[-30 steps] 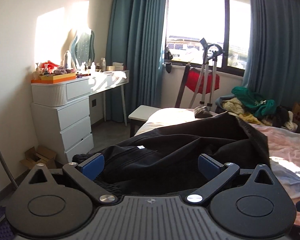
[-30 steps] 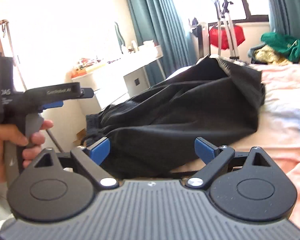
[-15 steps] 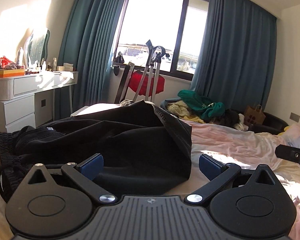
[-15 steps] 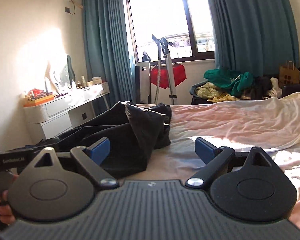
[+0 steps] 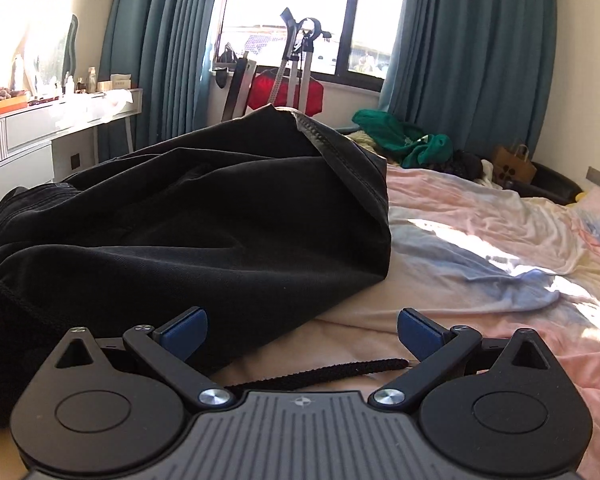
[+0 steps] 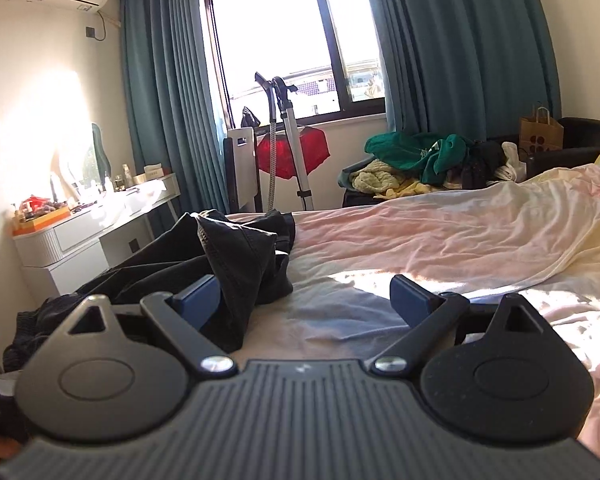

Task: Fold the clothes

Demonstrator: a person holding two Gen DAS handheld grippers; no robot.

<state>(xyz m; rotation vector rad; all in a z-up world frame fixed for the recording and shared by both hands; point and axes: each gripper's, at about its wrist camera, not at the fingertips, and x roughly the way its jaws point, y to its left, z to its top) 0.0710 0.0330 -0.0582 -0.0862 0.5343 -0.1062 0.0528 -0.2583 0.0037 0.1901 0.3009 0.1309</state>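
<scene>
crumpled black fabric garment (image 5: 204,216) lies heaped on the pale pink sheeted bed (image 5: 480,240), left of and ahead of the left gripper (image 5: 302,330), whose jaws stand wide apart, empty, its black drawstring cord (image 5: 320,372) running between them. right gripper (image 6: 306,300) jaws gape too, left blue pad (image 6: 198,300) touching the garment's hem.

Both cameras sit low over the bed (image 5: 480,240), each looking forward between its own spread blue fingertips toward the window (image 6: 284,40) and teal curtains (image 6: 452,48). The left wrist view is close behind the black garment (image 5: 204,216), which fills its left half. The right wrist view sees the same garment (image 6: 240,256) at its left, and both share the white dresser (image 6: 80,240) and green clothes pile (image 5: 404,140).
</scene>
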